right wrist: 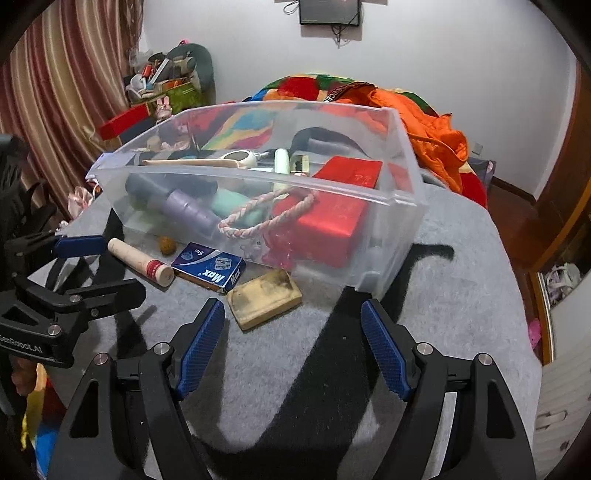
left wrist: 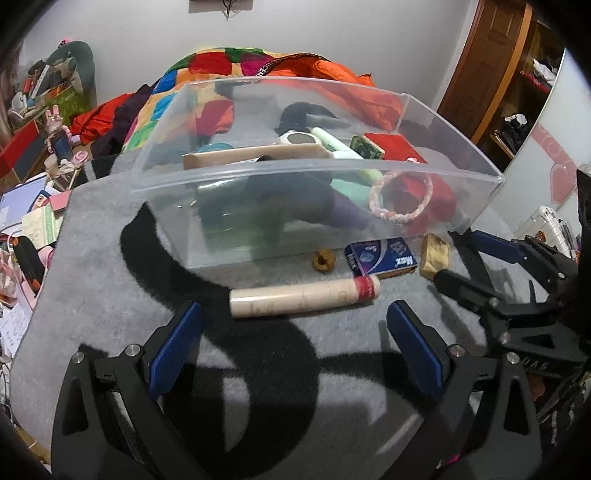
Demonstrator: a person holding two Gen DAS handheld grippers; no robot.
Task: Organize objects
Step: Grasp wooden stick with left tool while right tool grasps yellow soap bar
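Left tool (left wrist: 295, 325) agape, tube (left wrist: 304, 297) just beyond

A plain white wall (right wrist: 443, 55) closes the far side of the room, with a small dark screen (right wrist: 329, 13) mounted high on it and cables dangling below. Striped red-and-cream curtains (right wrist: 62, 92) hang at the left. On the right stands a brown wooden door (left wrist: 491, 66), with open wooden shelving (left wrist: 532, 85) just beside it. A grey carpeted surface (right wrist: 461, 277) fills the near ground, crossed by hard dark shadows. Beyond it lies a heap of bright patchwork bedding (left wrist: 221, 66) and orange cloth (right wrist: 432, 133). Cluttered boxes (right wrist: 166, 88) pile up in the far left corner.
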